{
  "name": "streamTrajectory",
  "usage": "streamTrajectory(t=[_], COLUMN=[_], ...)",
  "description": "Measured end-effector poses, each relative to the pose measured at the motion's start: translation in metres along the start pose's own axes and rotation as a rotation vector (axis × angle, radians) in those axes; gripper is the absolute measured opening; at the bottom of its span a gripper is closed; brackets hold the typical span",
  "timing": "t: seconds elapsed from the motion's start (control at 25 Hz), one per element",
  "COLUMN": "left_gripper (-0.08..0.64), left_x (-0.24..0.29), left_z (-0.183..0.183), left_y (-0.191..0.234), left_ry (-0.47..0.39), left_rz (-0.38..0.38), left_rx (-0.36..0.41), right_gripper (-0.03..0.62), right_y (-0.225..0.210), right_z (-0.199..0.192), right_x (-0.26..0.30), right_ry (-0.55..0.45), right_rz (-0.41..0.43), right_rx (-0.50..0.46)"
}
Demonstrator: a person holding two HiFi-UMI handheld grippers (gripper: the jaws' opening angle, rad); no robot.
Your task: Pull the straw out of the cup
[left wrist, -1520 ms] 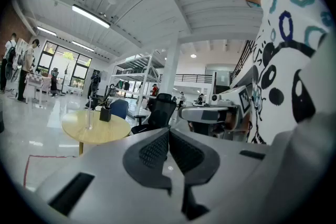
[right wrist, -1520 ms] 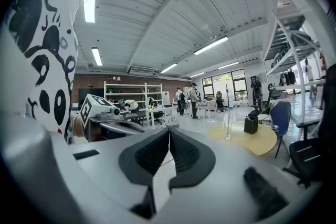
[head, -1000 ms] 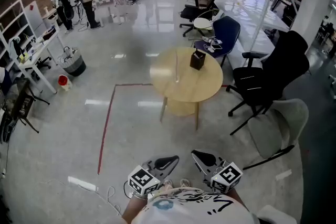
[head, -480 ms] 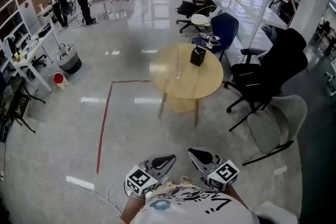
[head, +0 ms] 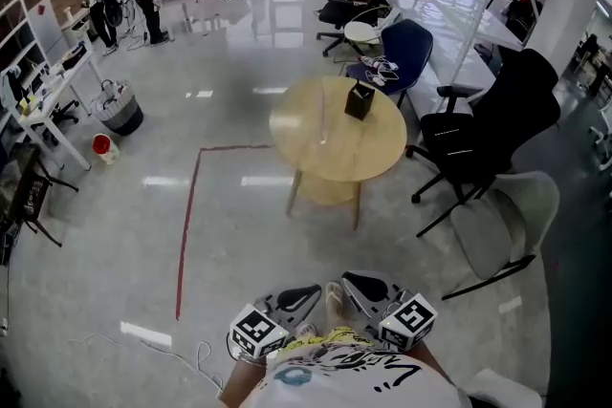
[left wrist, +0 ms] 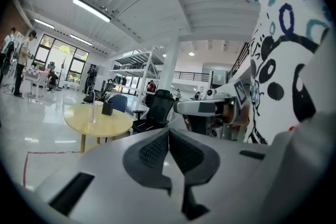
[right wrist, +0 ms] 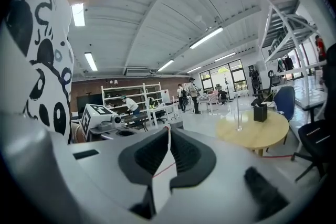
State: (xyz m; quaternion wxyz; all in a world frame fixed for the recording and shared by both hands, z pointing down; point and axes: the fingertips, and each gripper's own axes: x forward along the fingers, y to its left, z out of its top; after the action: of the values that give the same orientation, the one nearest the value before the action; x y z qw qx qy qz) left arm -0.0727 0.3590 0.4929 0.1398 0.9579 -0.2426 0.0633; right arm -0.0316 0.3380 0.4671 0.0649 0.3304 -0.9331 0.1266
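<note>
A clear cup with a thin upright straw [head: 322, 133] stands on the round wooden table [head: 368, 158], several steps ahead of me. The cup [left wrist: 93, 113] looks small and far off in the left gripper view, and the cup [right wrist: 239, 119] is just as distant in the right gripper view. My left gripper [head: 308, 294] and right gripper [head: 355, 285] are held close to my body at the bottom of the head view. Both are shut with nothing between the jaws, left gripper [left wrist: 169, 135] and right gripper [right wrist: 169, 132] alike.
A black box [head: 360, 99] sits at the table's far side. A black office chair [head: 488, 134] and a grey chair [head: 507, 220] stand right of the table, a blue chair [head: 406, 57] behind it. Red floor tape [head: 189, 205] runs at left. People stand far back left.
The head view has shifted slightly toward the table, and a shoe tip now shows between the grippers. Both grippers stay shut and close to my body.
</note>
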Motion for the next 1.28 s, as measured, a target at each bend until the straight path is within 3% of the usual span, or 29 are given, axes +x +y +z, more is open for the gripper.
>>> streamTrajectory(t=[0.72,1.28], left_gripper=[0.015,0.015], left_x=[0.07,0.138], left_z=[0.034,0.066], left_y=[0.084,0.146], left_ry=[0.011,-0.004], left_rz=[0.012,0.071], left_rx=[0.007,0.003], right_gripper=[0.031,0.031], right_y=[-0.105,-0.194], right_z=[0.04,0.069], right_x=[0.052,0.082], right_ry=[-0.048,-0.059], right_rz=[0.002,0.052], right_rx=[0.016,0.028])
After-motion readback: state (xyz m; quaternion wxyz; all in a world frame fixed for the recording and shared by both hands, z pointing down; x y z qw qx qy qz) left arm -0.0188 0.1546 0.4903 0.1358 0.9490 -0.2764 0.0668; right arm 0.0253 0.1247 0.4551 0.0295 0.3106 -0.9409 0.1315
